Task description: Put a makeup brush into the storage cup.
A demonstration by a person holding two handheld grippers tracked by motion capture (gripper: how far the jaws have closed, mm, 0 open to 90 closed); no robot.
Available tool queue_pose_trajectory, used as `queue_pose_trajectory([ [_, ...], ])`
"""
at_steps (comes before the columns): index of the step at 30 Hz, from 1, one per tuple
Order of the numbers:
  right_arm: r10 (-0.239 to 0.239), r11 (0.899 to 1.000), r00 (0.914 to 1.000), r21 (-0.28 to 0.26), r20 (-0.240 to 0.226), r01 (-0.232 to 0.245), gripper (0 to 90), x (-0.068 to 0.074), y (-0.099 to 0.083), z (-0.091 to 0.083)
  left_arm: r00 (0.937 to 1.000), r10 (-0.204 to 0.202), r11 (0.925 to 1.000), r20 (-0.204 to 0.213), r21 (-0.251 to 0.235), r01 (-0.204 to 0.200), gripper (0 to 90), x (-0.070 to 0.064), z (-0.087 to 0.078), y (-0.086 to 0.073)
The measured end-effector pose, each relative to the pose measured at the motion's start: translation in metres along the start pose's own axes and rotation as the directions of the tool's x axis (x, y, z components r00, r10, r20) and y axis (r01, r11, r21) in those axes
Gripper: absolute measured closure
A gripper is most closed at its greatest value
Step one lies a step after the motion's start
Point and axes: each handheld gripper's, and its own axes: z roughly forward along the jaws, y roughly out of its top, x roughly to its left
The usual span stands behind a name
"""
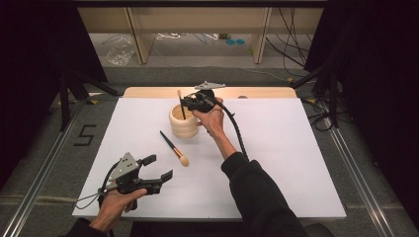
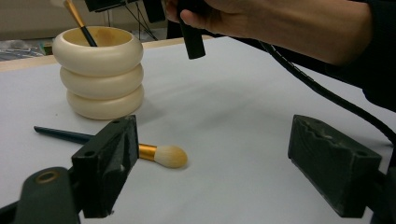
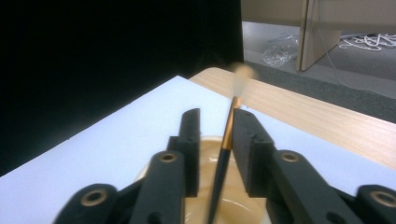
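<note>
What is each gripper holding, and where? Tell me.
Nothing is clamped. The right gripper brackets the standing brush near its gold collar, a gap showing at one finger; the left gripper is open, empty.

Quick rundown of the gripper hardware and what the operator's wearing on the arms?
Both grippers are black, each with two blocky fingers. The left gripper carries a grey three-cornered plate on top; its fingers have ridged pads and brass-coloured pivot rings. The right gripper also has a grey plate, plus a black ribbed cable trailing along the forearm. Sleeves are black.
</note>
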Motion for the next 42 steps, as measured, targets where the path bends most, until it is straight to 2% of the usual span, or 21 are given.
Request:
queue_pose_trajectory([
  [2,0.024,1.0,0.9997,0.01,0.006,-0.024,66.4,0.001,0.001,-0.002,1.0,-0.002,1.0,0.001,0.0,0.002,16.2,0.0,0.0,0.0],
  [3,0.014,1.0,0.9999,-0.002,0.009,-0.014,62.6,-0.001,0.001,-0.003,1.0,0.0,1.0,0.0,0.0,0.0,16.2,0.0,0.0,0.0],
  [4,0.04,0.999,0.9991,0.009,0.009,-0.04,59.0,0.0,0.002,-0.004,1.0,-0.001,1.0,-0.001,0.0,0.001,16.2,0.0,0.0,0.0],
  [8,0.03,1.0,0.9991,0.004,0.028,-0.031,49.5,0.0,0.004,-0.01,1.0,0.0,1.0,-0.001,0.001,0.0,16.2,0.0,0.0,0.0],
  [10,0.041,0.999,0.9986,0.013,0.033,-0.041,46.7,0.0,0.005,-0.014,1.0,-0.001,1.0,0.001,0.001,0.001,16.2,0.0,0.0,0.0],
  [15,0.019,1.0,0.9981,0.02,0.059,-0.02,39.0,0.0,0.005,-0.028,1.0,-0.003,1.0,-0.003,0.002,0.003,16.2,0.0,0.0,0.0],
  [20,-0.026,1.0,0.997,0.018,0.073,0.025,34.2,0.0,0.007,-0.045,1.0,-0.002,1.0,-0.005,0.004,0.002,16.2,0.0,0.0,0.0],
  [22,-0.011,1.0,0.9974,0.015,0.071,0.01,33.2,0.002,0.006,-0.053,1.0,-0.001,1.0,-0.006,0.004,0.001,16.2,0.001,0.001,0.0],
  [26,-0.031,1.0,0.996,0.0,0.084,0.031,30.4,0.004,0.003,-0.068,0.9999,-0.008,1.0,-0.007,0.005,0.008,16.2,0.0,0.001,-0.001],
  [31,-0.026,1.0,0.9951,0.006,0.095,0.026,27.4,0.006,0.001,-0.088,1.0,-0.008,1.0,-0.004,0.001,0.008,16.2,0.001,0.002,-0.001],
  [32,-0.043,0.999,0.9938,0.003,0.102,0.043,26.1,0.006,0.0,-0.091,0.9999,-0.007,1.0,-0.009,0.007,0.007,16.2,0.001,0.001,-0.001],
  [40,-0.065,0.998,0.9938,0.017,0.09,0.063,24.7,0.011,-0.011,-0.119,1.0,-0.001,1.0,-0.009,0.007,0.001,16.2,0.001,0.002,-0.001],
  [42,-0.053,0.999,0.9945,0.015,0.09,0.052,24.7,0.011,-0.014,-0.126,0.9999,-0.002,1.0,-0.011,0.008,0.002,16.2,0.002,0.002,-0.001],
])
